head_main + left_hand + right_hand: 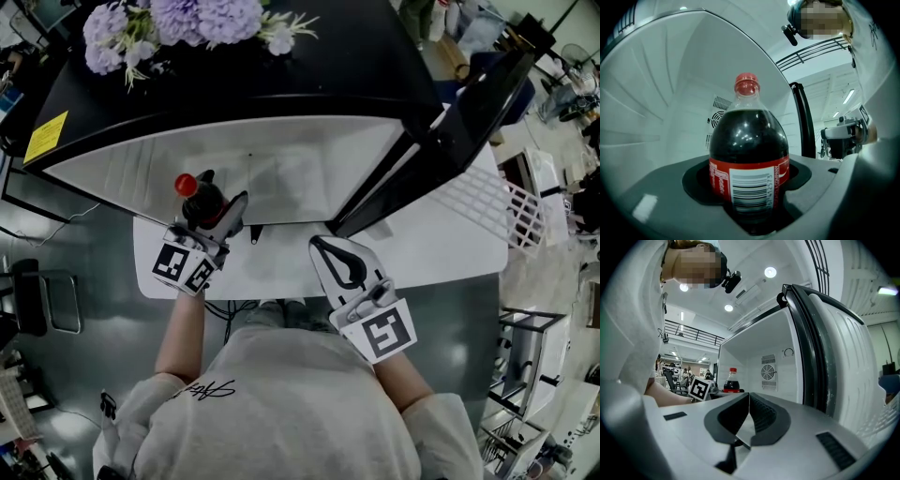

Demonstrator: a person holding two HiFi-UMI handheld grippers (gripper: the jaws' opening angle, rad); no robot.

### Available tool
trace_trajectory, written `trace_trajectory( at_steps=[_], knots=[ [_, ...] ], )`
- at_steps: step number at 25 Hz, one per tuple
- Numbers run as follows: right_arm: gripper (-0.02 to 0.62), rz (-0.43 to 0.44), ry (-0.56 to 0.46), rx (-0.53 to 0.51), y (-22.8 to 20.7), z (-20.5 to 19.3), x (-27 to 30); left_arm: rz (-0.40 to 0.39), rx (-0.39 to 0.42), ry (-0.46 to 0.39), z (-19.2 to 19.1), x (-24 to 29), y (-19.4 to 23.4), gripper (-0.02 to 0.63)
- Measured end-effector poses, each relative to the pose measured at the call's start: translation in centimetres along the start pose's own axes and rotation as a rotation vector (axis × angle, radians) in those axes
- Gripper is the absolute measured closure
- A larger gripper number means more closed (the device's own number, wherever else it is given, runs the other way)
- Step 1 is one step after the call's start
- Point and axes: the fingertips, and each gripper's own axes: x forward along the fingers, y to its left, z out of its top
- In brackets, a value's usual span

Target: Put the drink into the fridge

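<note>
A dark cola bottle (199, 197) with a red cap and red label stands upright between the jaws of my left gripper (214, 214), which is shut on it at the mouth of the open fridge (272, 173). In the left gripper view the bottle (749, 159) fills the middle, with the white fridge interior (661, 108) behind it. My right gripper (339, 264) is shut with nothing in it, to the right near the fridge door (450, 131). From the right gripper view, the bottle (731, 382) shows far off beside the left gripper's marker cube (699, 389).
The black-edged fridge door (811, 348) stands open on the right, with wire racks on its inner side (511, 211). A fan grille (768, 372) sits on the fridge's back wall. Purple flowers (178, 28) rest on the fridge's black top.
</note>
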Motion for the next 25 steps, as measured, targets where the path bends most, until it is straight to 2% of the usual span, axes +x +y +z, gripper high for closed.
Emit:
trace_trajectory(
  at_steps=[25],
  knots=[
    [0.583,-0.027,0.003,0.006,-1.0,0.3,0.2,0.009,0.006,-0.013,-0.5,3.2,3.1,0.287]
  ],
)
